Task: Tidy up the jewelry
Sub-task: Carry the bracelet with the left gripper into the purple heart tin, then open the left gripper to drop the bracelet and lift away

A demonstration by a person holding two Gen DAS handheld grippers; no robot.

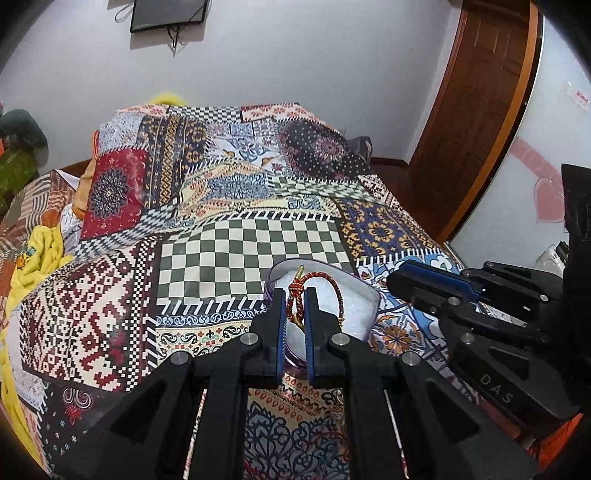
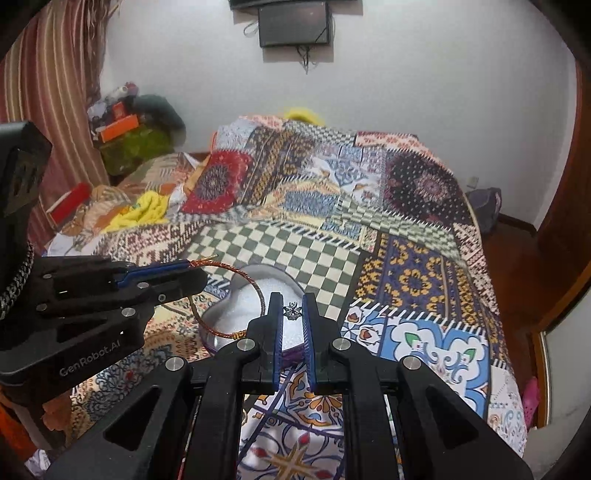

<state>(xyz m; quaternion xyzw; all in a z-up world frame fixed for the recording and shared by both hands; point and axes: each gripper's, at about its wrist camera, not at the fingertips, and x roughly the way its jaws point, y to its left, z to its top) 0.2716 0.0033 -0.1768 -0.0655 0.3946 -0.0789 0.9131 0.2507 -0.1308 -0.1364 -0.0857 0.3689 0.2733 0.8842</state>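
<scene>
A heart-shaped purple box (image 1: pixel 369 295) with white padding lies open on the patterned bedspread; it also shows in the right wrist view (image 2: pixel 218 314). My left gripper (image 1: pixel 294 295) is shut on a red and gold braided bracelet (image 1: pixel 325 277) and holds it over the box; the bracelet loop (image 2: pixel 255 284) hangs from the left gripper (image 2: pixel 184 264) in the right wrist view. My right gripper (image 2: pixel 293 310) is shut on a small silver jewel (image 2: pixel 293 310) above the box padding. In the left wrist view the right gripper (image 1: pixel 406 271) sits just right of the box.
The patchwork bedspread (image 1: pixel 251 236) covers the bed. Yellow cloth (image 1: pixel 40 254) and clutter lie at its left side. A wooden door (image 1: pixel 480 110) stands at the right, a dark screen (image 2: pixel 293 24) hangs on the far wall.
</scene>
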